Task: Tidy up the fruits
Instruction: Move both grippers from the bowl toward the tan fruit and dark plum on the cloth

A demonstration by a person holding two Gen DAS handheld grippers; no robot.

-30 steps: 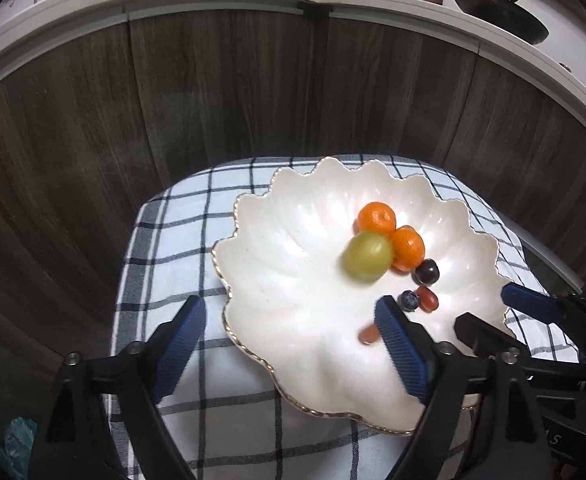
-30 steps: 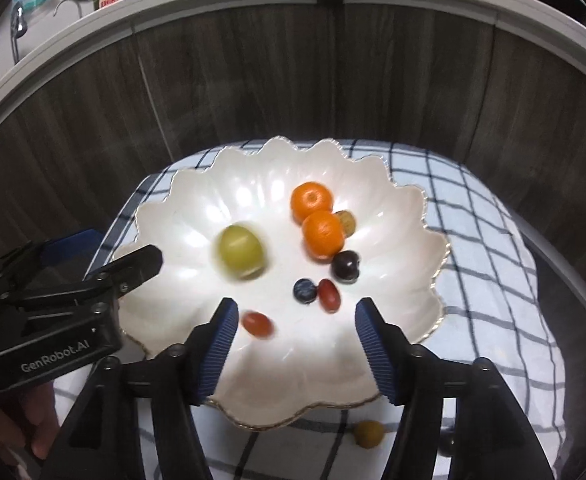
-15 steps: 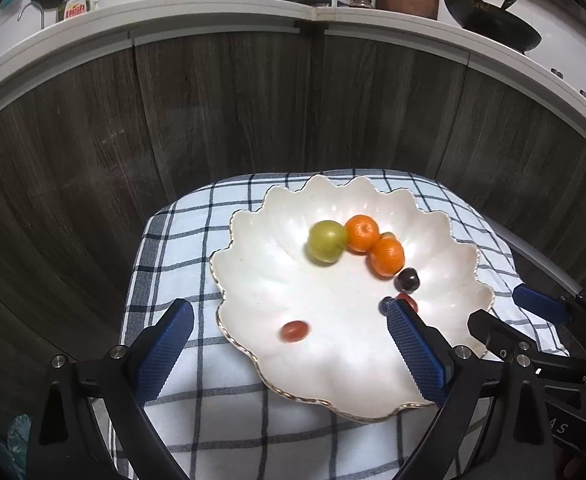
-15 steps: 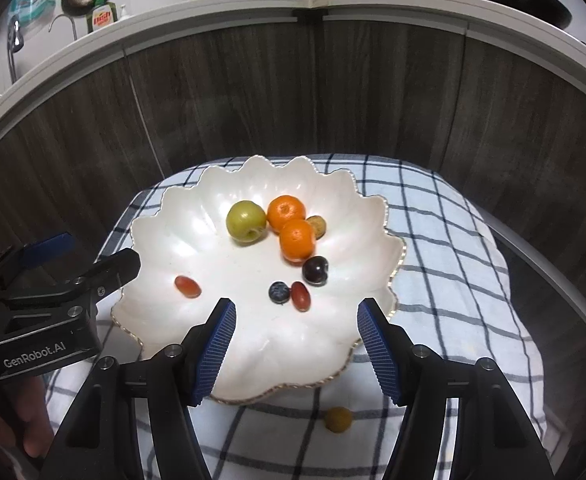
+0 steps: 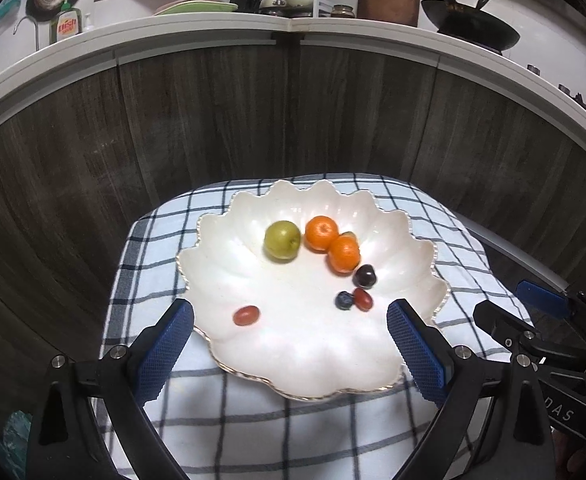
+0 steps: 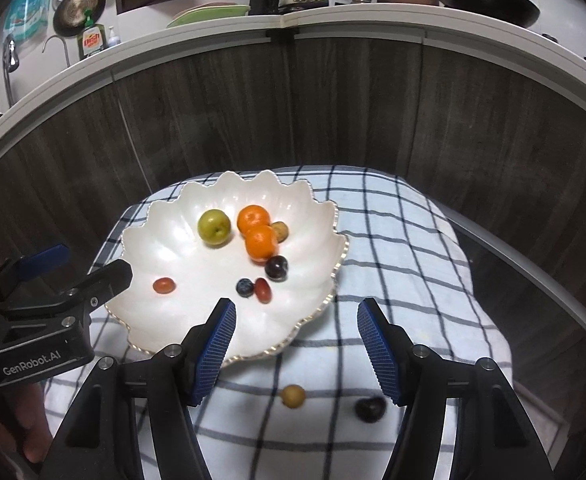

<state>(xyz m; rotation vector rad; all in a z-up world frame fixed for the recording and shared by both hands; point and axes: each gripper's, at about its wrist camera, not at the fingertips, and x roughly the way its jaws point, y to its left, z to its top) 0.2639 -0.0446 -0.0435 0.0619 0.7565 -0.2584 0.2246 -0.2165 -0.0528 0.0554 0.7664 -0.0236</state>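
From the left wrist view, the left gripper [image 5: 289,330] hovers with its blue-padded jaws spread wide and nothing between them, over the near edge of a white scalloped dish [image 5: 229,264] with a gold rim. This dish sits on a white cloth with dark checks [image 5: 253,436], in front of dark wood panelling. Toward the back of the dish lie a green fruit [image 5: 281,240] and two mandarins [image 5: 322,233], [image 5: 344,254], close together. Just in front of them sit a dark grape [image 5: 364,276], a blueberry [image 5: 344,300] and a red cherry tomato [image 5: 362,299], the last two touching. Another red cherry tomato [image 5: 246,315] lies alone at the dish's near left. At the right edge, the right gripper [image 5: 525,308] shows from the side.

From the right wrist view, the right gripper [image 6: 296,332] has its jaws partly open and empty, above the dish's near right rim [image 6: 335,280] and the cloth [image 6: 405,240]. Behind the mandarins sits a small brownish fruit [image 6: 281,230]. On the cloth outside the dish, near the camera, lie a small yellow-brown fruit [image 6: 293,396] and a dark fruit [image 6: 370,409], a little apart. At left, the left gripper [image 6: 81,268] reaches over the dish's left rim.
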